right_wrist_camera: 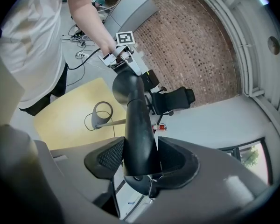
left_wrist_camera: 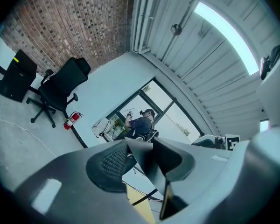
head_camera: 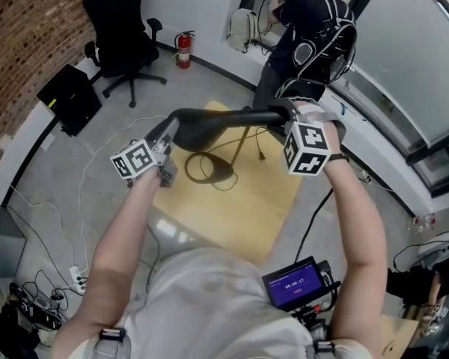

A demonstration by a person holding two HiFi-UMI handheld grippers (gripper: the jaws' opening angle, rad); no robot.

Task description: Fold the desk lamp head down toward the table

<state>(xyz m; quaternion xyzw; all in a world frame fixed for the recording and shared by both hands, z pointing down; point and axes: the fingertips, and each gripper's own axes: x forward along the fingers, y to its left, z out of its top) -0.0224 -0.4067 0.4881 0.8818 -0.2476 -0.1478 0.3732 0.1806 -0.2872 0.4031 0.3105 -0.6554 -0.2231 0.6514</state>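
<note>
A black desk lamp stands on a yellow table (head_camera: 243, 215). Its ring base (head_camera: 209, 169) rests on the top, and a thin stem rises from it. The long lamp head (head_camera: 224, 118) lies about level above the table. My left gripper (head_camera: 168, 133) is shut on the head's rounded free end. In the left gripper view (left_wrist_camera: 137, 164) that end shows as a dark wedge between the pads. My right gripper (head_camera: 284, 114) is shut on the head's other end, by the stem. In the right gripper view (right_wrist_camera: 140, 160) the black head (right_wrist_camera: 135, 125) runs from the pads to the left gripper (right_wrist_camera: 123, 62).
A person (head_camera: 307, 36) stands at the back by the window. On the floor to the left are a black office chair (head_camera: 123, 36), a fire extinguisher (head_camera: 183, 49) and a black box (head_camera: 71, 96). Cables trail over the floor. A small screen (head_camera: 295, 284) hangs at my waist.
</note>
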